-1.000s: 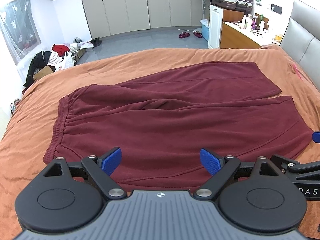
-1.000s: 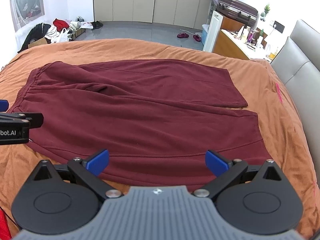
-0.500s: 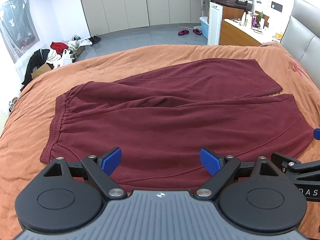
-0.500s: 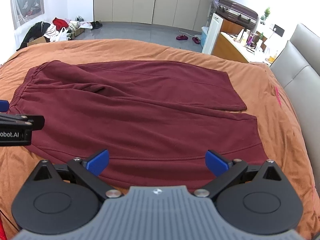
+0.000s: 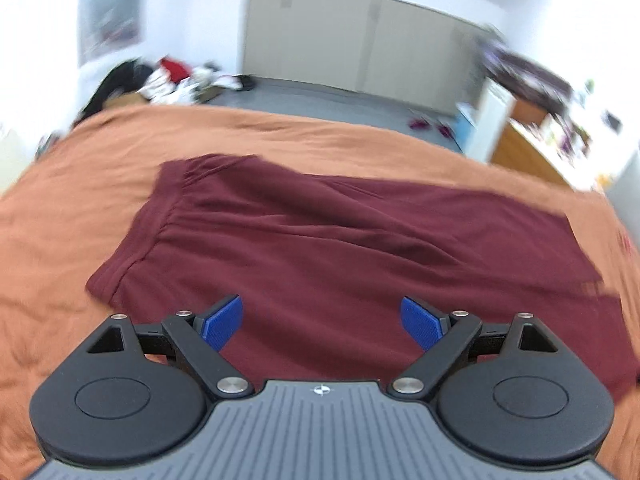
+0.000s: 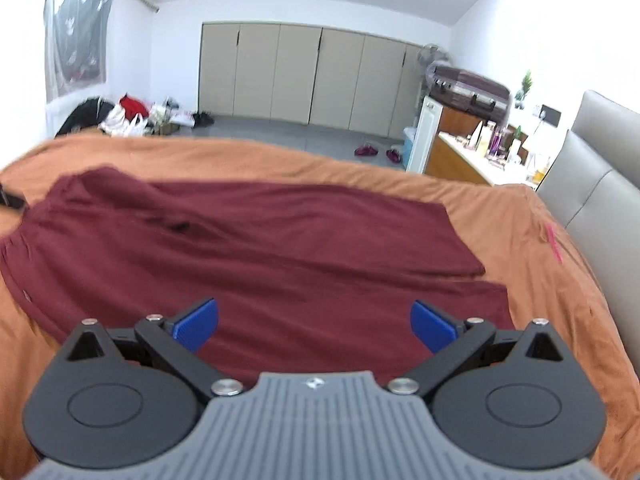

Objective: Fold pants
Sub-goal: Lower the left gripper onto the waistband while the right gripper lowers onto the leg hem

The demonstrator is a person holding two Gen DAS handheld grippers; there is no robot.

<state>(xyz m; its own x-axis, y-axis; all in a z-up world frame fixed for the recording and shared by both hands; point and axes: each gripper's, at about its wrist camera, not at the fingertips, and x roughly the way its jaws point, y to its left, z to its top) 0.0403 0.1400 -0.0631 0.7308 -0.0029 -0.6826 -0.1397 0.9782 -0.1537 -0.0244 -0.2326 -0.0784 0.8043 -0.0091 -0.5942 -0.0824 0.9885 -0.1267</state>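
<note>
Dark red pants (image 5: pixel 340 240) lie spread flat on an orange bed cover (image 5: pixel 80 208), waistband at the left, two legs running to the right. They also show in the right wrist view (image 6: pixel 260 240). My left gripper (image 5: pixel 322 322) is open and empty, over the near edge of the pants close to the waistband corner (image 5: pixel 104 284). My right gripper (image 6: pixel 314 326) is open and empty, over the near leg toward its hem (image 6: pixel 492 300). Both views are blurred by motion.
A grey padded headboard (image 6: pixel 600 168) stands at the right. A wooden counter with bottles (image 6: pixel 480 152) and a suitcase (image 6: pixel 468 84) are beyond the bed. A pile of clothes and bags (image 6: pixel 124 116) lies on the floor at the far left. Cupboards (image 6: pixel 304 76) line the far wall.
Both grippers have dropped lower and closer to the pants. The left view has swung toward the waistband end, and the right gripper no longer shows in it. Both stay open.
</note>
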